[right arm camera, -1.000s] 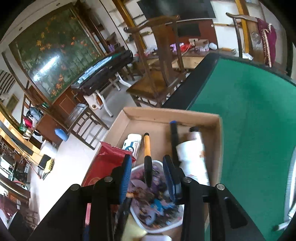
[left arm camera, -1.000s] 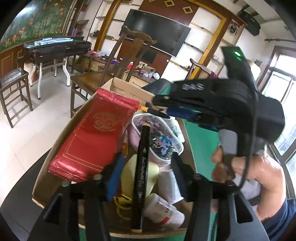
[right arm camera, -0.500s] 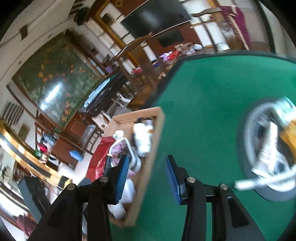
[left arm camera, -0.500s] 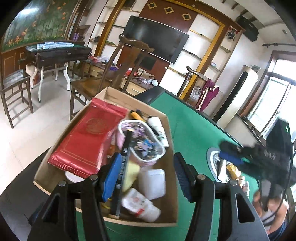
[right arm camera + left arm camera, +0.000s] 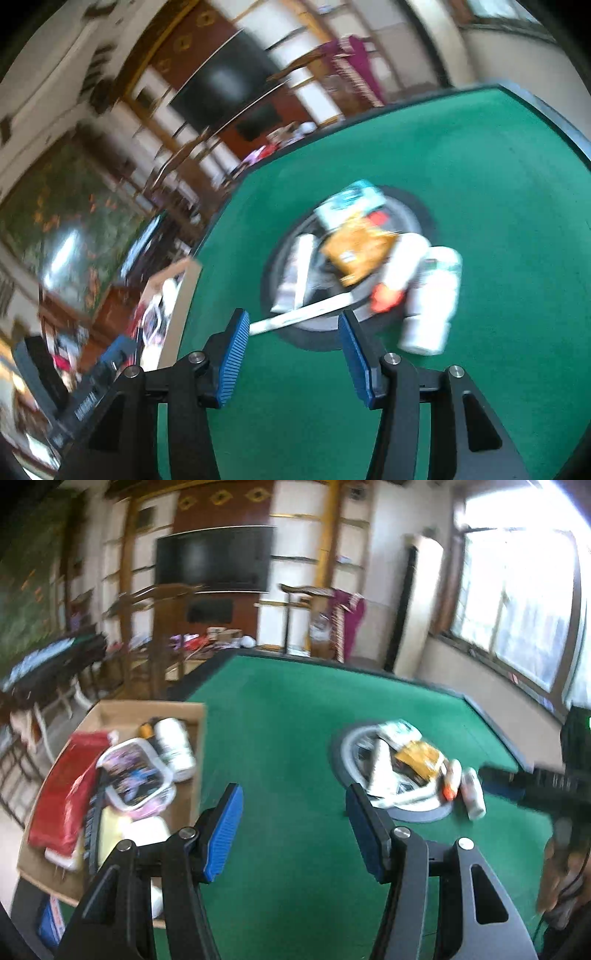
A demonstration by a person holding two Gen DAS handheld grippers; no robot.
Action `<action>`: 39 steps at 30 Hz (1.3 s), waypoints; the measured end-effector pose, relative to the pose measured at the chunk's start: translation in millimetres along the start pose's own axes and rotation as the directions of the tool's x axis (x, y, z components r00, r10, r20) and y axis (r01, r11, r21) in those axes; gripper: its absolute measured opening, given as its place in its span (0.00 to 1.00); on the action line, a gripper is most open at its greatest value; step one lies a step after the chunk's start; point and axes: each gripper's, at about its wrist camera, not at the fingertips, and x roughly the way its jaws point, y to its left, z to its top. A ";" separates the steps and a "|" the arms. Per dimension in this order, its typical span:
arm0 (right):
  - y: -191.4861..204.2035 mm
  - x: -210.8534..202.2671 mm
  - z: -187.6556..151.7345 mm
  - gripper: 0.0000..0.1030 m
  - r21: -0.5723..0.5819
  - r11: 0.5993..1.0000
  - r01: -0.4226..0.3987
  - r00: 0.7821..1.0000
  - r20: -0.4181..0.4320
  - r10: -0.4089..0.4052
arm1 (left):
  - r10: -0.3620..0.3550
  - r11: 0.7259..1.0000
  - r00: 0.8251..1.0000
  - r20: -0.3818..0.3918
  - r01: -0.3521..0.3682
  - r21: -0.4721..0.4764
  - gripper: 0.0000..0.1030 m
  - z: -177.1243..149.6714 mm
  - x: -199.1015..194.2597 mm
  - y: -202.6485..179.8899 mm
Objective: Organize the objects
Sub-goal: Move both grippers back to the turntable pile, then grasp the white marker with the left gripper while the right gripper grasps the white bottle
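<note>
Sorting partly done: cardboard box (image 5: 192, 716) well filled, round tray (image 5: 413, 218) pile remains; both hand-held grippers (image 5: 293, 830) (image 5: 291, 354) gape empty, the right's jaws just widened.

cardboard box (image 5: 192, 716) at the table's (image 5: 295, 738) left edge, heaped round tray (image 5: 347, 746) well apart to its right

- Left gripper (image 5: 293, 827) — matte black angular arms with triangular cut-outs, silver round screws at the joints, ribbed blue pads (image 5: 224, 830).
- Right gripper (image 5: 291, 356) — same black build, silver screws, blue ribbed pads (image 5: 232, 360).
</note>
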 end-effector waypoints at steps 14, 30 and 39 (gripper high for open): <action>-43.8 -22.2 18.8 0.55 0.143 0.990 0.012 0.998 0.060 -0.020 | -0.133 0.884 0.967 -0.219 0.215 0.415 0.55 -2.3 79.6 -104.2; -58.2 -23.6 19.1 0.55 0.192 0.981 0.032 0.997 0.065 -0.046 | -0.197 0.830 0.879 -0.434 0.385 0.403 0.37 -13.1 150.2 -138.7; -57.1 -18.1 19.1 0.55 0.165 0.981 0.103 0.993 0.048 -0.112 | -0.114 0.821 0.905 -0.410 0.318 0.474 0.12 -36.6 124.0 -175.0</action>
